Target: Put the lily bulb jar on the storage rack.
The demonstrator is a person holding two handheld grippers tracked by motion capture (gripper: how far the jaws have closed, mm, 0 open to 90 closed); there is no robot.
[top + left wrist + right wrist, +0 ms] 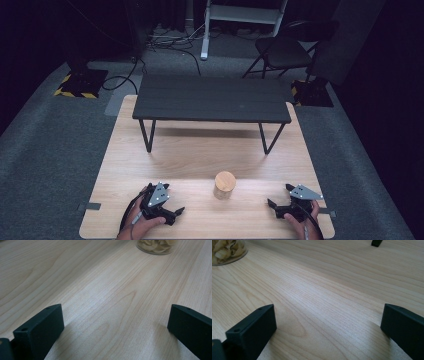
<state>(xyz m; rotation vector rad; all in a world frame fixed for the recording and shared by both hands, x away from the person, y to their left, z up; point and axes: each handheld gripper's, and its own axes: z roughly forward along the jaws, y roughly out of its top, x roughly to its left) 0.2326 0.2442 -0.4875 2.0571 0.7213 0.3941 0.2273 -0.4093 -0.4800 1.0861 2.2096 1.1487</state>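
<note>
Spread wide and pinching nothing, our left claw (176, 212) is resting low on the near left part of the pale wooden tabletop (200, 150), with our left hand (142, 222) wrapped around its black body and a grey three-cornered plate sitting on top of it. In the left gripper view its two black jaws are standing far apart at the bottom corners, with bare wood grain lying between them (115, 322).

Moving rightward, we are seeing a small clear round jar with a light wooden lid (224, 185) standing upright near the middle of the tabletop's near half, between the two claws and well apart from both. The left gripper view is catching its glass base at the top edge (155, 246), holding pale curled pieces that we cannot identify. The right gripper view is showing the same jar at its top left corner (225, 251).

Farther back, a low black slatted table with thin metal legs (212, 97) is standing on the tabletop's far half.

At the near right, our right claw (279, 202) is likewise resting spread open and gripping nothing, with our right hand (302, 220) holding it. Its jaws are sitting wide apart over bare wood (329, 322).
</note>
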